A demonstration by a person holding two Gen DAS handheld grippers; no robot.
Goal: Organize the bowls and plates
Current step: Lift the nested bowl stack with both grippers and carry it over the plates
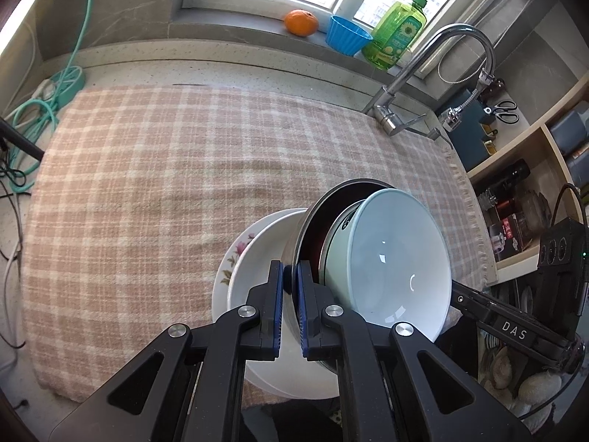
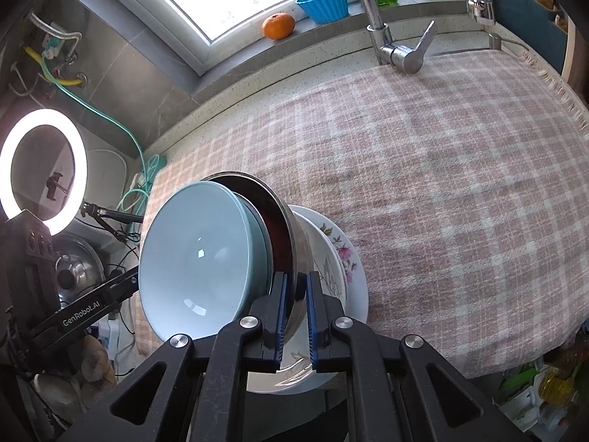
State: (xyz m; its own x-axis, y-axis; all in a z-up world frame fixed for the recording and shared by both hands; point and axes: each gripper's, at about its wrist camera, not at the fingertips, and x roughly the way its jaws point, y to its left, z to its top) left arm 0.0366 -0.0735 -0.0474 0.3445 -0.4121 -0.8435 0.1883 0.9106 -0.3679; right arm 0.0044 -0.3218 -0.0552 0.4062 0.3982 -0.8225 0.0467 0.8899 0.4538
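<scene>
Above the checked cloth (image 1: 184, 169), I am holding the steel bowl (image 1: 311, 217) rim with both grippers, left (image 1: 289, 287) and right (image 2: 294, 294), clamped, carrying its blue bowl (image 1: 397, 258) level over the floral plate (image 2: 346, 258).

left hand-held gripper (image 1: 290, 287) clamped on a rim, right hand-held gripper (image 2: 296, 291) likewise clamped

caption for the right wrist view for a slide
Right gripper clamps the steel bowl's rim, pale blue bowl nested inside, above a floral plate on checked cloth.
</scene>
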